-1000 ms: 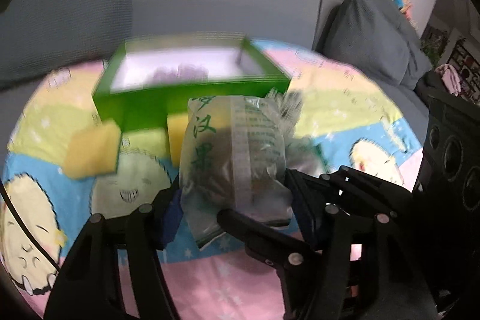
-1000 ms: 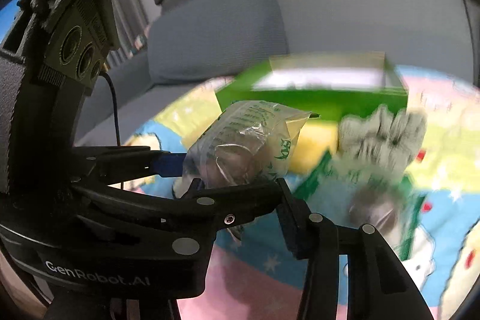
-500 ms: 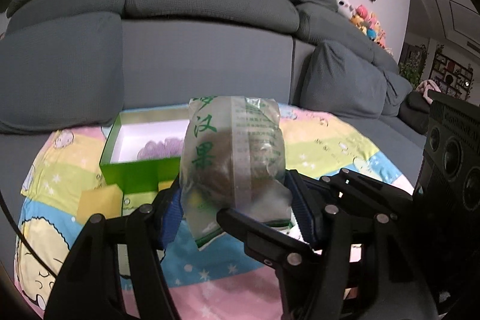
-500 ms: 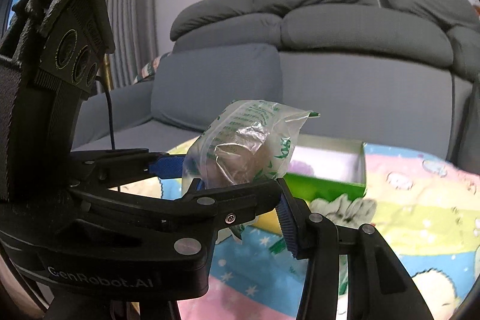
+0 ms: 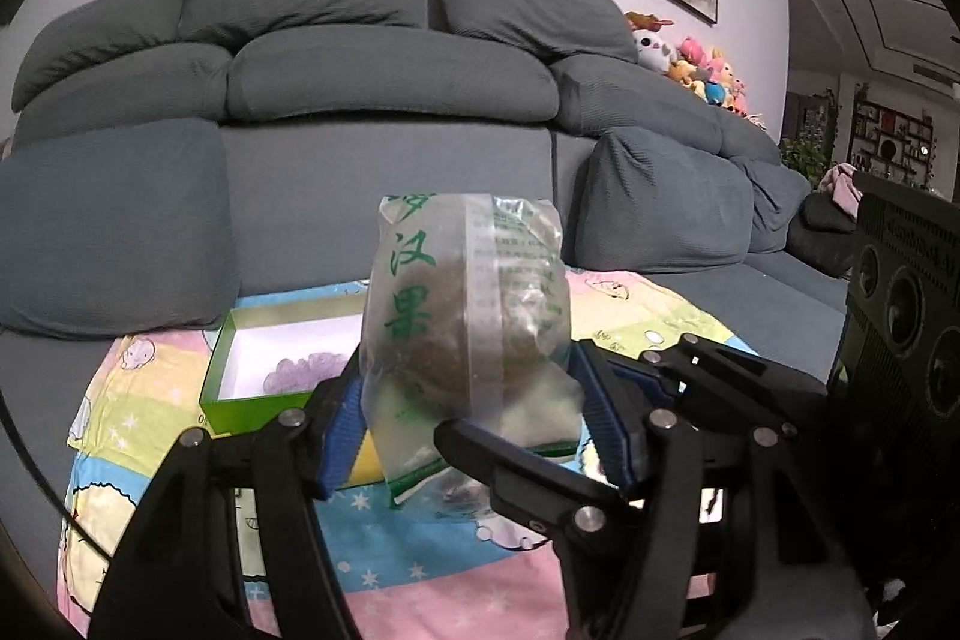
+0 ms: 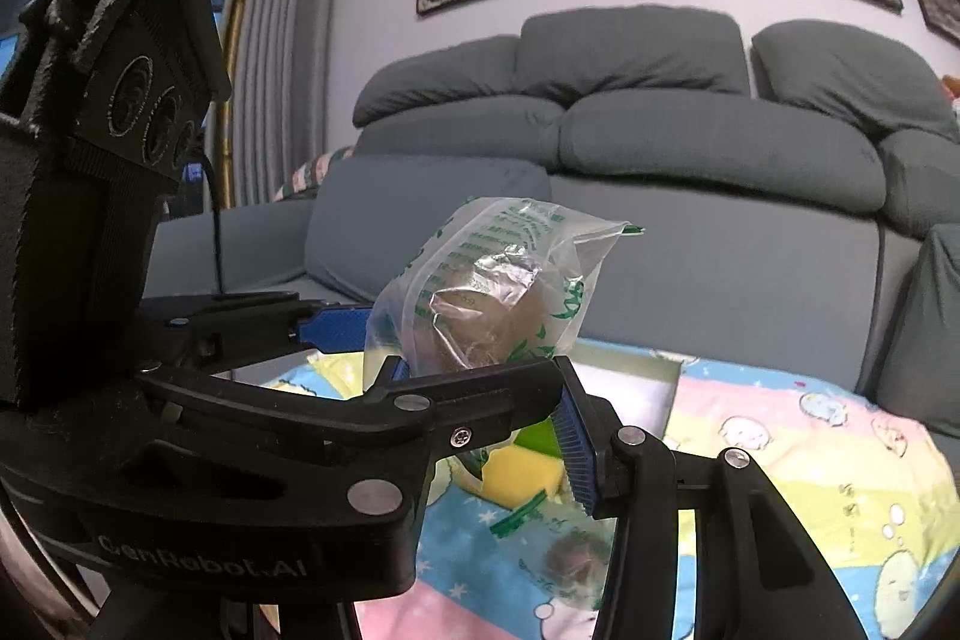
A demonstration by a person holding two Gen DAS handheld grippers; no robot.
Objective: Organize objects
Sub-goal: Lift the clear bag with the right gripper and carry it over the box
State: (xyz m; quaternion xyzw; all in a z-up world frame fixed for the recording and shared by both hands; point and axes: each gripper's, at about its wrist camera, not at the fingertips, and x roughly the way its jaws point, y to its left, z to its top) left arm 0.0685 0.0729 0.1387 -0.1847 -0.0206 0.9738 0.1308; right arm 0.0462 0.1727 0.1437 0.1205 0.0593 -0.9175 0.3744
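I held the clear plastic bag of brown fruit (image 5: pixel 465 334) up in the air, pinched between the blue pads of my left hand-held gripper (image 5: pixel 465 418), while my right hand-held gripper (image 6: pixel 480 400) stood spread wide just beside it, gripping nothing. The green box (image 5: pixel 264 400) lay on the cartoon blanket (image 5: pixel 420 580) toward its far edge. I judged it best to lower the bag level over the box, releasing only once inside

I read "GenRobot.AI" embossed on the left claw (image 6: pixel 384 334) body in my right view. The bag (image 5: pixel 465 334) carries large green characters, "汉果"; its fine green print is too small to read.
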